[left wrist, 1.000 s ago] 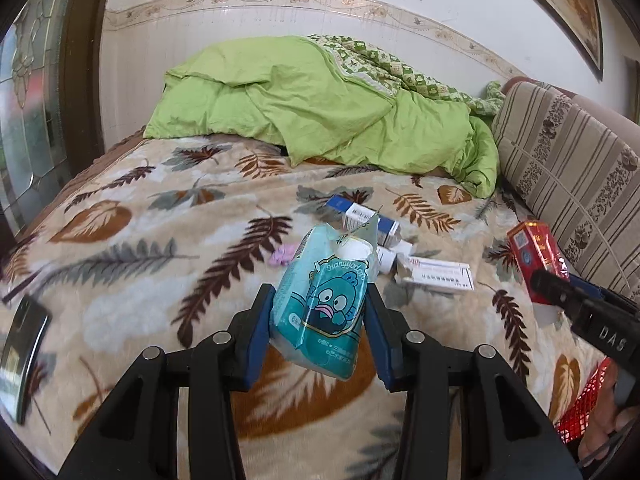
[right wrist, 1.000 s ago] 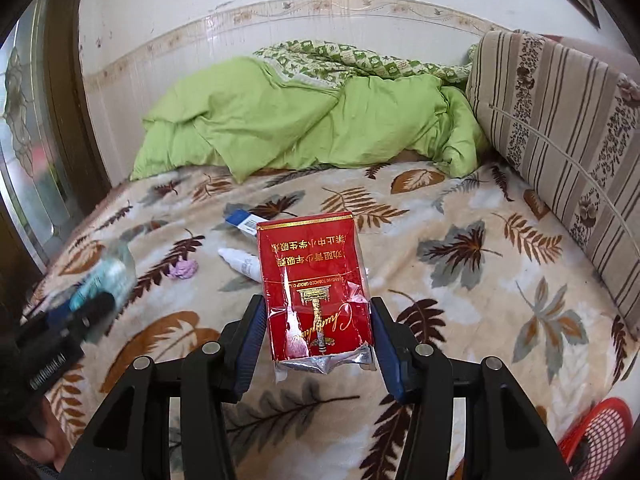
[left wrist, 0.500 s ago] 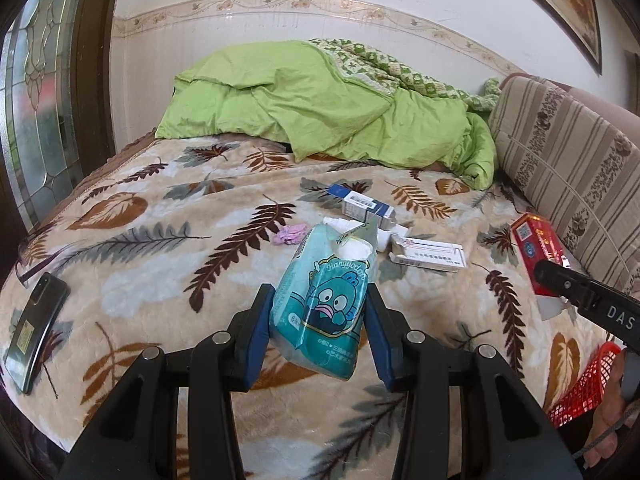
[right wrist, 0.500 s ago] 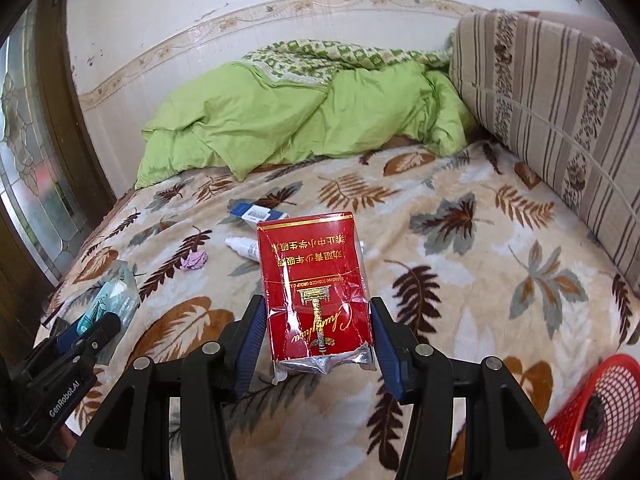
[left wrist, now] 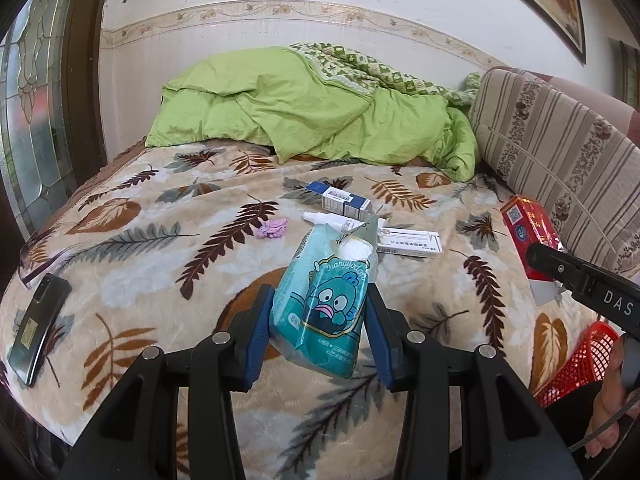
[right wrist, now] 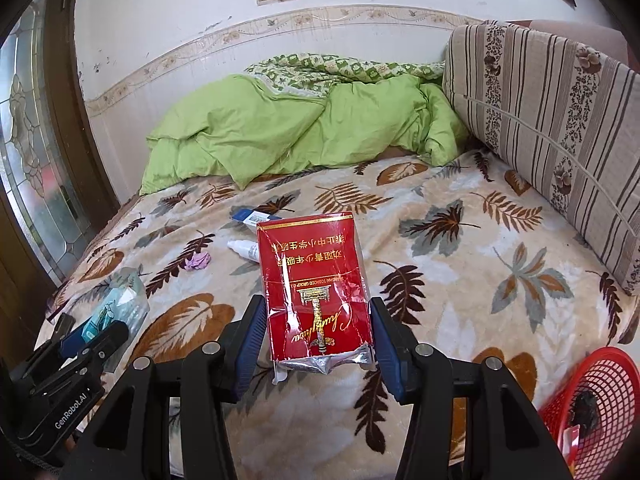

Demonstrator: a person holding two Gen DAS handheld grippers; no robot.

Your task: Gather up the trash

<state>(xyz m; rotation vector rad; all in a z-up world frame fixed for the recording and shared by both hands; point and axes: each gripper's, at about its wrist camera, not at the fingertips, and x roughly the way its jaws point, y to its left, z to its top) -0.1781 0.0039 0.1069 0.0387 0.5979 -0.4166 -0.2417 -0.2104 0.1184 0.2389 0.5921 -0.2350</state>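
Left gripper (left wrist: 318, 326): jaws clenched on a teal tissue pack (left wrist: 322, 304) with a cartoon face, held up above the near part of the bed (left wrist: 140, 248); a white wad pokes from the pack's torn top. Right gripper (right wrist: 318, 336): jaws clenched on a crumpled red cigarette pack (right wrist: 316, 284), foil showing at its lower end, also held above the bed. Bed: covered by a beige blanket with a leaf print. On the blanket, mid-bed: a blue-and-white box (left wrist: 340, 200); just in front of it a small white bottle (left wrist: 332, 221) lying on its side; beside that, to the right, a flat white box (left wrist: 408, 242); to the left, apart from these, a small purple wad (left wrist: 272, 228). Near the bed's left edge: a dark phone (left wrist: 38, 332), lying flat. At the far end: a rumpled green quilt (left wrist: 312, 108). Along the right side: a striped cushion (right wrist: 552, 128), upright. Low at the right, beside the bed's edge: a red mesh basket (right wrist: 592, 404) with a dark scrap inside; what the scrap is, I cannot tell. A hand (left wrist: 612, 408) shows at the lower right of the left view.
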